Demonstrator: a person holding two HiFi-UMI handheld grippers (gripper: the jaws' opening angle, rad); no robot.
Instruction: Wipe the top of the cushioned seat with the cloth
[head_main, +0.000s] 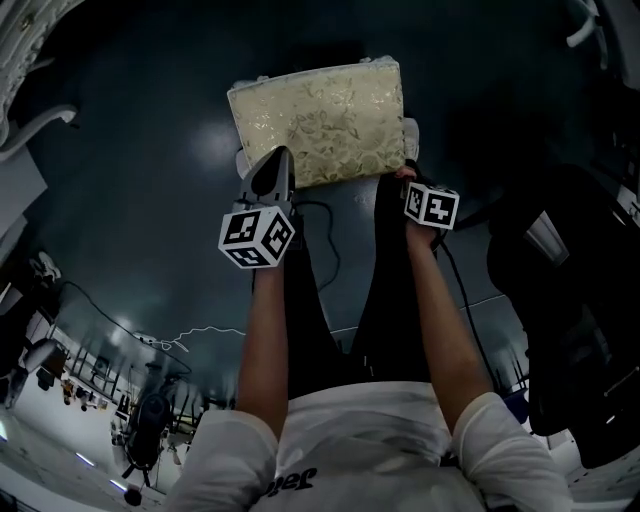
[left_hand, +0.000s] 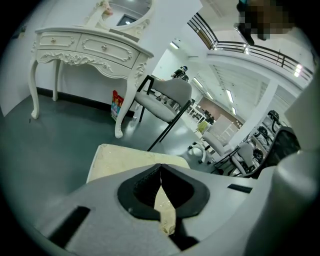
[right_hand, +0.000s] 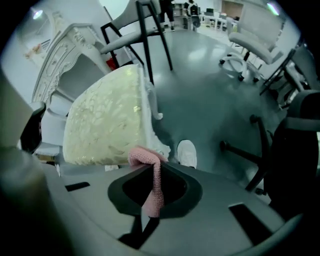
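1. Cushioned seat: cream, with a patterned top, standing on a dark floor. In the head view it lay straight ahead of the person, beyond both tools. In the right gripper view its white frame showed along the edge nearest a white shoe.

2. Cloth: pink, knitted. It was pinched between the jaws of the right gripper. One end hung down inside the jaw opening and the other bunched out past the tips, next to the near edge of the seat.

3. Right gripper: jaws were closed tight on the cloth. In the head view it sat at the seat's near right corner.

4. Left gripper: jaw tips met, with nothing between them, and only a thin slit lower down showed the seat behind. In the head view its tip lay over the seat's near left edge, with its marker cube toward the person.

5. Surroundings, left gripper view: a white carved dressing table against the wall, with a grey chair on black legs beside it. Office chairs stood farther back.

6. Person: both forearms were extended, in a white shirt.
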